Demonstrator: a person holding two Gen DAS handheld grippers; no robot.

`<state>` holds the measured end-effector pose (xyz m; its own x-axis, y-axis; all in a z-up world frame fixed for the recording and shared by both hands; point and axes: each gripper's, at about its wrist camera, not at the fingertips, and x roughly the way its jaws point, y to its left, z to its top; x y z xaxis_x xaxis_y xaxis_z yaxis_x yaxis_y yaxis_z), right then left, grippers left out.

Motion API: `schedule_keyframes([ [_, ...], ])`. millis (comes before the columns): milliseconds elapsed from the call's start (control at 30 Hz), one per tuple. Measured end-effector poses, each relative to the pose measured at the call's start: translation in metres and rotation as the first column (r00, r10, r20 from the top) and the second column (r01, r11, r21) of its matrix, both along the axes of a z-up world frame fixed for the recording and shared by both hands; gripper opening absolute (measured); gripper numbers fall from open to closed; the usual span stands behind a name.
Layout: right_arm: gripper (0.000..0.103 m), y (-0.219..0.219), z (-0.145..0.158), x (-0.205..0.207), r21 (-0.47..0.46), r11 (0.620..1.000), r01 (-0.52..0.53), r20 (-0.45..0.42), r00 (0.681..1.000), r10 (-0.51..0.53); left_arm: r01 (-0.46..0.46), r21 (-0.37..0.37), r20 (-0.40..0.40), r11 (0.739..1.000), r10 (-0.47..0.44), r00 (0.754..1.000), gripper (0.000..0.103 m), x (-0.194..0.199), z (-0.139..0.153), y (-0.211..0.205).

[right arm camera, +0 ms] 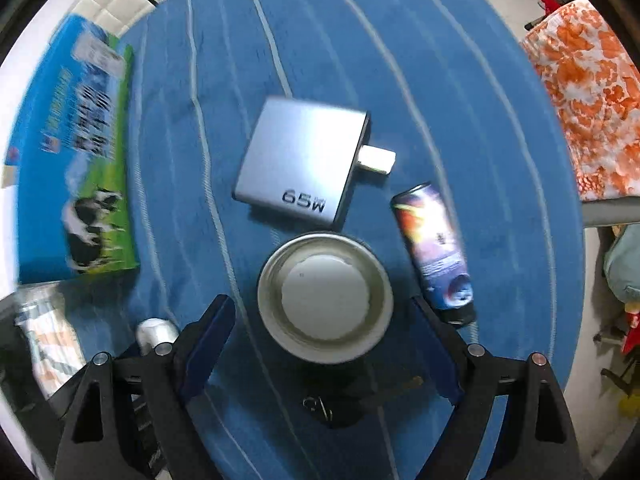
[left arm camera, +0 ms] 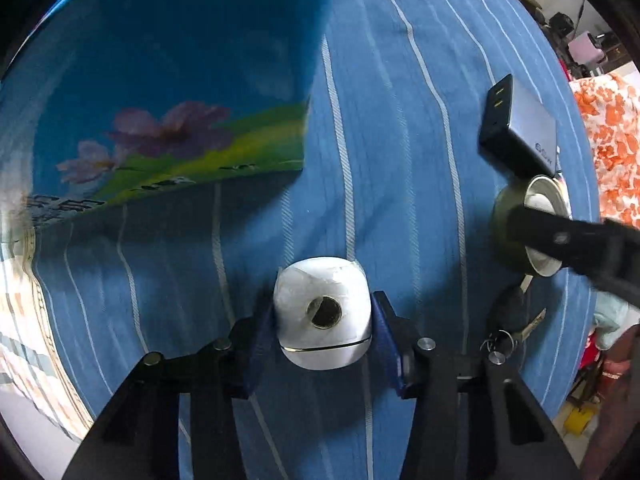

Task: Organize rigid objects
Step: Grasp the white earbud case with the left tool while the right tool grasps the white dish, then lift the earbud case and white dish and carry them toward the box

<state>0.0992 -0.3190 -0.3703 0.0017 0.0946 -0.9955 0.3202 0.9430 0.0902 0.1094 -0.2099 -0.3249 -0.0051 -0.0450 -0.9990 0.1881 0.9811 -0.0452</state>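
Observation:
My left gripper (left arm camera: 323, 320) is shut on a white rounded cube with a round hole (left arm camera: 322, 314), held above the blue striped cloth (left arm camera: 400, 120). My right gripper (right arm camera: 324, 320) is open, its blue pads on either side of a round metal tin with a white lid (right arm camera: 325, 297), not touching it. The tin also shows in the left wrist view (left arm camera: 516, 224), with the right gripper's finger across it. A grey 65W charger (right arm camera: 298, 160) lies just beyond the tin. A printed lighter (right arm camera: 434, 252) lies to the tin's right. A key bunch (right arm camera: 332, 404) lies below the tin.
A blue and green milk carton box (right arm camera: 76, 160) lies at the left of the cloth; it fills the upper left of the left wrist view (left arm camera: 168, 100). An orange floral cloth (right arm camera: 588, 100) lies off the right edge. Patterned fabric (right arm camera: 52, 340) sits at the lower left.

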Motion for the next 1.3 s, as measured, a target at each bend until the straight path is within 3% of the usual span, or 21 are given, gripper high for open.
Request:
schedule_keyframes([
  [67, 0.08, 0.001, -0.008, 0.002, 0.007, 1.0, 0.01, -0.013, 1.0, -0.01, 0.007, 0.013, 0.014, 1.0, -0.008, 1.0, 0.044, -0.003, -0.002, -0.007],
  [133, 0.069, 0.007, -0.006, 0.003, -0.058, 0.998, -0.007, 0.006, 1.0, 0.008, 0.006, 0.011, 0.024, 1.0, -0.007, 1.0, 0.044, -0.007, -0.002, -0.009],
  [433, 0.068, 0.017, -0.004, -0.014, -0.095, 0.994, -0.046, 0.014, 0.999, 0.047, 0.006, 0.007, 0.045, 1.0, -0.006, 0.999, 0.044, -0.01, 0.009, 0.002],
  [667, 0.068, 0.024, 0.025, -0.04, -0.116, 0.99, -0.075, 0.06, 0.995, 0.082, 0.036, -0.026, 0.103, 0.999, -0.034, 0.994, 0.044, -0.025, 0.04, 0.008],
  [833, 0.068, 0.041, 0.06, -0.054, -0.13, 0.985, -0.117, 0.1, 0.986, 0.131, 0.05, -0.061, 0.173, 0.997, -0.038, 0.984, 0.044, -0.03, 0.082, 0.014],
  [1033, 0.068, 0.07, 0.114, -0.065, -0.123, 0.978, -0.168, 0.162, 0.969, 0.187, 0.045, -0.096, 0.281, 0.994, -0.017, 0.96, 0.044, -0.02, 0.144, 0.049],
  [1300, 0.068, 0.136, 0.204, -0.049, -0.098, 0.972, -0.212, 0.323, 0.917, 0.232, 0.012, -0.091, 0.448, 0.996, 0.031, 0.893, 0.044, 0.005, 0.231, 0.101],
])
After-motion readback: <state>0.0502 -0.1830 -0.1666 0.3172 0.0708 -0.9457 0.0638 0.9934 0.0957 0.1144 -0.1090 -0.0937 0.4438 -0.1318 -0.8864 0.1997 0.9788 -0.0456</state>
